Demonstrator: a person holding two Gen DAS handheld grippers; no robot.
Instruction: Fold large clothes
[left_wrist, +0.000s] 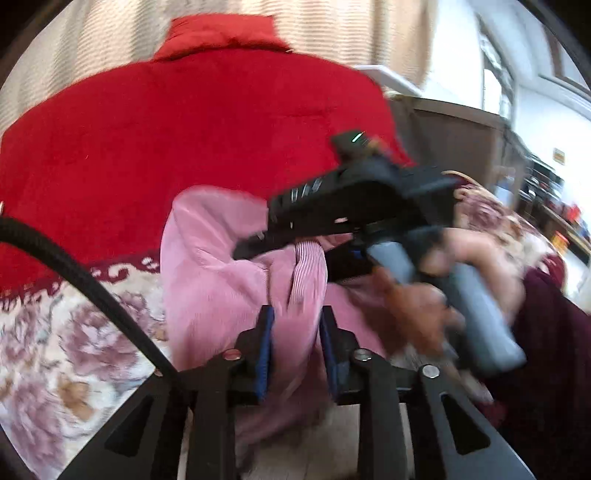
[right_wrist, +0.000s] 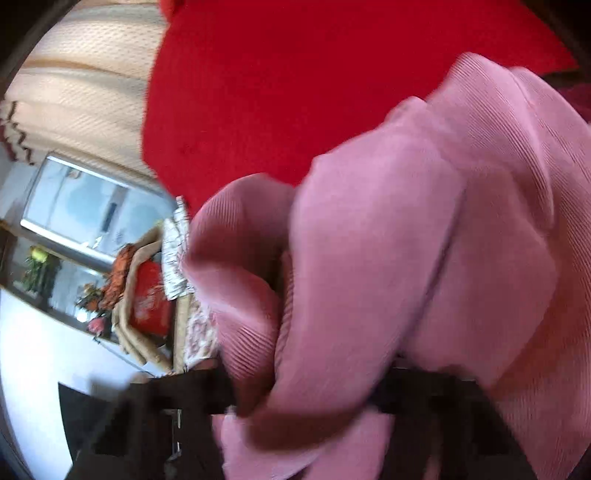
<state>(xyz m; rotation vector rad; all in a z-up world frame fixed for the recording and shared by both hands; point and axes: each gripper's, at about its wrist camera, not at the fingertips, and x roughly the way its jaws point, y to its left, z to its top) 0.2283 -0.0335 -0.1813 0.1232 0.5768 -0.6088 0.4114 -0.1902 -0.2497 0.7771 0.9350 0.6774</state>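
While both tools are bunched into the same pink ribbed garment, the smart move for this step is probably to get the cloth spread flat before any fold gets made, since right now it's one crumpled heap sitting on the bed, partly on the floral bedspread and right up against the big red blanket. Pulling two edges apart level, rather than yanking up, looks like the safer bet, or the soft fabric will just bag in the middle. Left tool: the jaws stand narrowly apart with a fold of pink cloth running up between the blue pads, which look pressed on it, so it reads as a pinch. Right tool: seen from the left wrist view, its fingers poke into the pink fabric by the striped cuff, but everything's blurred, and in its own view the cloth smothers the fingers, so nobody can honestly tell whether it's gripping or loose.
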